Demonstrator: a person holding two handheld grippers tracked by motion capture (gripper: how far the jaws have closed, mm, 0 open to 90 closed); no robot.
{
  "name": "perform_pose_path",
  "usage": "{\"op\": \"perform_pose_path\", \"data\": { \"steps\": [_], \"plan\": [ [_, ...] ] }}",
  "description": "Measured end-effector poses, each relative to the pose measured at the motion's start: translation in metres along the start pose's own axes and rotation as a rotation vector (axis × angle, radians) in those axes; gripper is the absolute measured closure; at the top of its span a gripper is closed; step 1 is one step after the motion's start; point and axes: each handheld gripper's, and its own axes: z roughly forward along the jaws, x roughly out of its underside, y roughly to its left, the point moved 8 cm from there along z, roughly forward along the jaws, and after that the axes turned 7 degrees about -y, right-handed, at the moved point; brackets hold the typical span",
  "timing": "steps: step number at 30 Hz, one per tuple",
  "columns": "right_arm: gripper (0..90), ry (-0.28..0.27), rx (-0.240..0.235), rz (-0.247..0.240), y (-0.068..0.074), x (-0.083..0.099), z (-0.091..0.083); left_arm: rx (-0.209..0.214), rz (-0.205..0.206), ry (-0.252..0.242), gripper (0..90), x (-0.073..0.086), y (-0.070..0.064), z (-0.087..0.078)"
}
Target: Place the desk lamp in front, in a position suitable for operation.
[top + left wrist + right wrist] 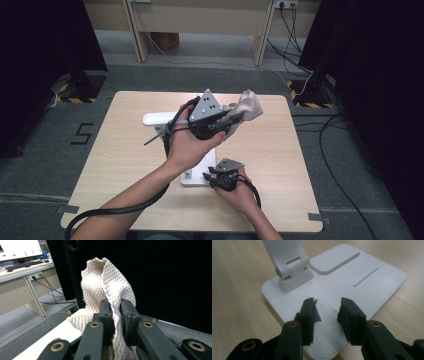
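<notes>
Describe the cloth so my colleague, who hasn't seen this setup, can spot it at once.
Start at the light wooden table, then find the white lamp stand at its middle. Above the stand's far end, the left hand-held gripper pinches the cloth in the air. It is the only soft thing: cream, with a waffle weave, bunched upward.

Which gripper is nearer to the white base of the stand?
Right. The right gripper has its open fingers over the white base; the left gripper holds the cloth up farther back.
</notes>
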Motion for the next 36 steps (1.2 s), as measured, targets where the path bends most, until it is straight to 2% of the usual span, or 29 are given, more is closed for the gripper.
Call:
{"op": "perform_pose_path", "data": {
  "steps": [25, 36],
  "plan": [
    [65.0, -0.003, -0.001, -0.004, 0.0, 0.0, 0.0, 0.034, 0.017, 0.005, 80.0, -0.001, -0.013, 0.011],
    [65.0, -0.004, -0.002, -0.005, 0.0, 0.0, 0.0, 0.077, 0.034, 0.001, 80.0, 0.002, -0.031, 0.005]
  ]
}}
